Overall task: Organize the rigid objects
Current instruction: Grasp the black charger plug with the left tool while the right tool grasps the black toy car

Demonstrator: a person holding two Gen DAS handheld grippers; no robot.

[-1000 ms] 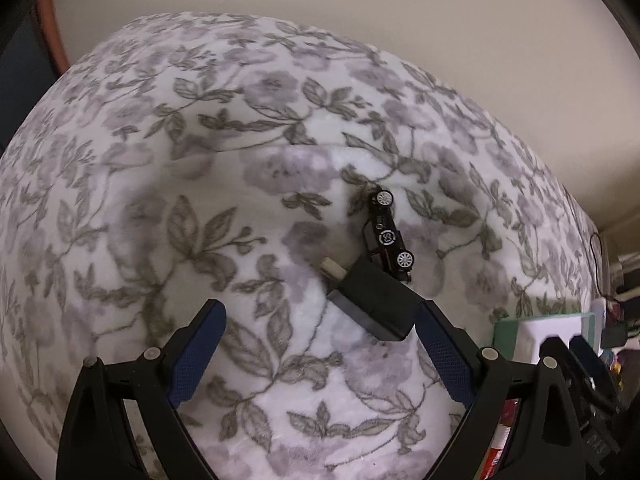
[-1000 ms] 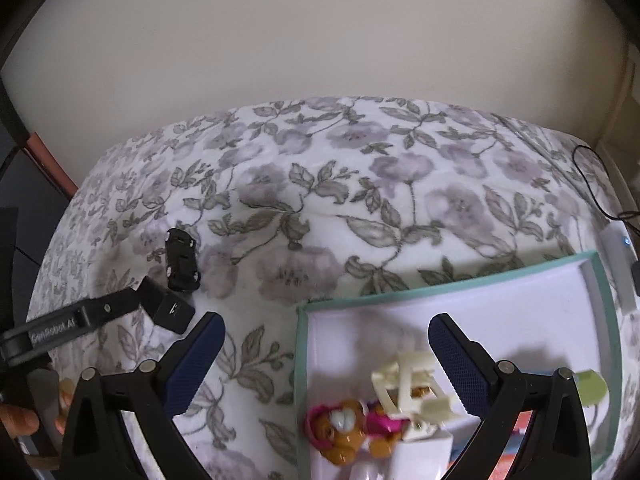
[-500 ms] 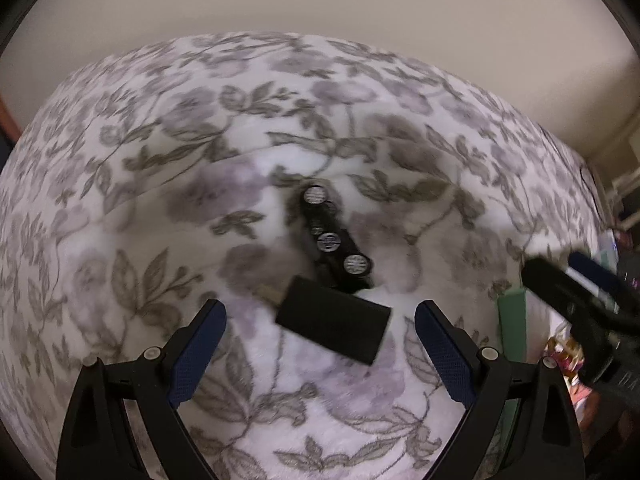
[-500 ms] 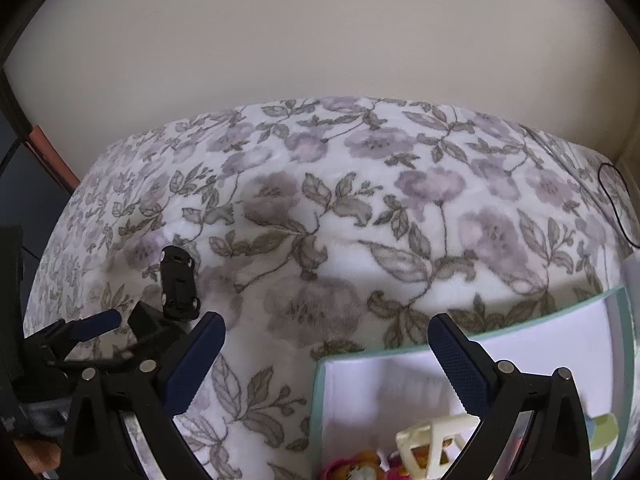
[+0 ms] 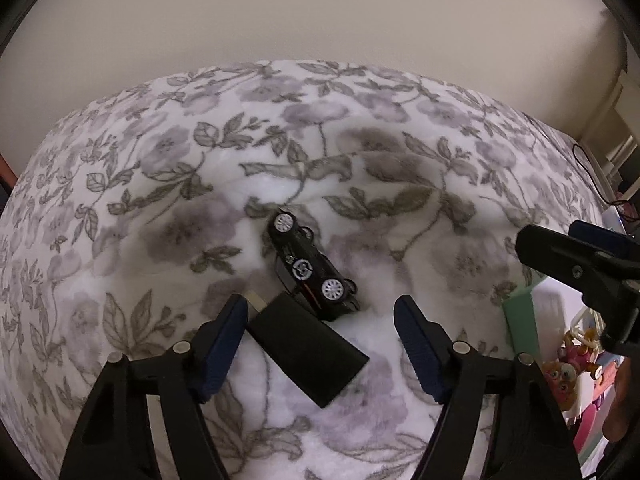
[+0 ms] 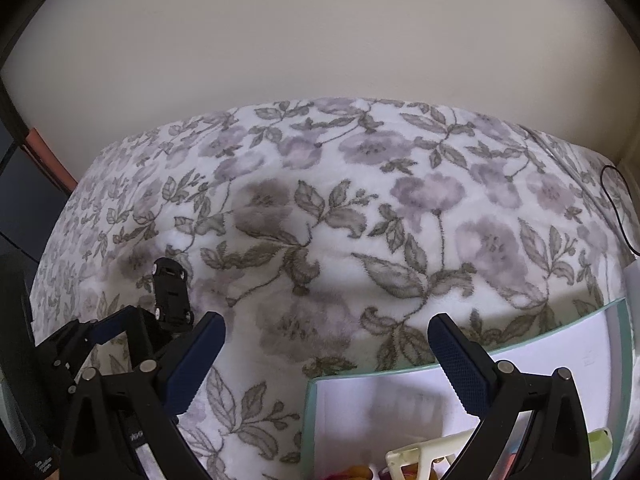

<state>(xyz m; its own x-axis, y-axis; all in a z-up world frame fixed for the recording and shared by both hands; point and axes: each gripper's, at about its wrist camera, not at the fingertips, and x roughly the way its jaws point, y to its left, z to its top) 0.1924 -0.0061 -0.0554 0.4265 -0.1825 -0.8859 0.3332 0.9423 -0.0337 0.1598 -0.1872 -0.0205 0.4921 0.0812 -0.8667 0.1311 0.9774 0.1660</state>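
A plain cream wall (image 6: 320, 40) fills the upper half of both views, matte and evenly lit with soft, diffuse light and no hard shadows. Below it spreads a fleecy white blanket (image 5: 360, 152) printed with mauve flowers and grey-green leaves, gently creased across its middle. At the left edge of the right wrist view, a reddish-brown strip (image 6: 50, 158) borders a dark blue-black surface (image 6: 20, 200). A thin black cable (image 6: 614, 208) loops over the blanket's far right corner, near pale trim (image 5: 618, 120).
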